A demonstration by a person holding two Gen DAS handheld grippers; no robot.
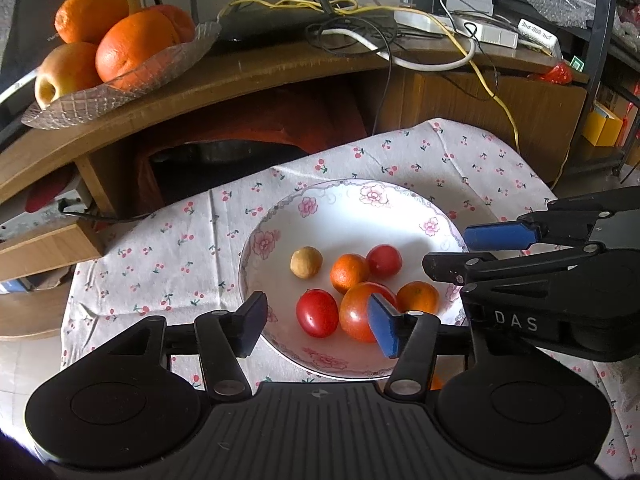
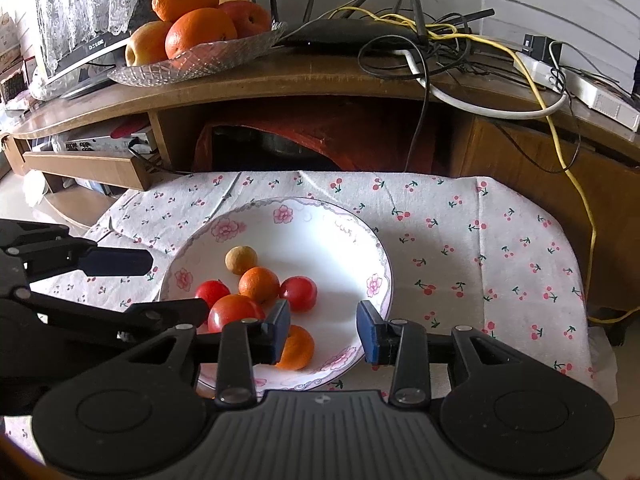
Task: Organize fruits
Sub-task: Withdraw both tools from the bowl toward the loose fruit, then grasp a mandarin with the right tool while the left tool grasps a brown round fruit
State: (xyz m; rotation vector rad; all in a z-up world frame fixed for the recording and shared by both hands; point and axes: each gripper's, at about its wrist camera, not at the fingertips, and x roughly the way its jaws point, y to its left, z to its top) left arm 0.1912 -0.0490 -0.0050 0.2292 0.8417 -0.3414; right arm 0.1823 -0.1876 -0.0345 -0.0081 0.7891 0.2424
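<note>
1. The right gripper's point(image 2: 323, 332) left finger hides part of one small orange point(image 2: 298, 350) near the plate's point(image 2: 320, 216) front rim, so only a slice of it shows.
2. The left gripper's point(image 1: 316, 322) blue pad point(image 1: 383, 330) covers one side of the big tomato point(image 1: 358, 316).
3. A bit of something orange peeks out below the plate's near edge, under the left gripper. I cannot tell what it is.
4. Both grippers have their fingers spread apart and hold nothing. They hang over the near side of the plate, the right one just beside the left.
5. On the plate sit six small fruits, all close together: a brown round one point(image 1: 306, 263) at the back, a second small orange point(image 1: 349, 273), a dark red tomato point(image 1: 384, 261), an oval red tomato point(image 1: 317, 313), the big tomato, and the half-hidden orange.
6. The plate lies on a cherry cloth point(image 2: 480, 240) that covers a low table, nearer the cloth's left edge.
7. Behind it stands a wooden shelf point(image 2: 320, 80). On its left end is a glass dish point(image 2: 224, 60) with big oranges point(image 2: 200, 32) and apples. The apple at the back is mostly hidden.
8. A tangle of wires point(image 2: 440, 40) and a black router point(image 2: 344, 34) fill the shelf's right part.
9. Under the shelf it is dark. Something red and a metal pot sit there, hard to make out.
</note>
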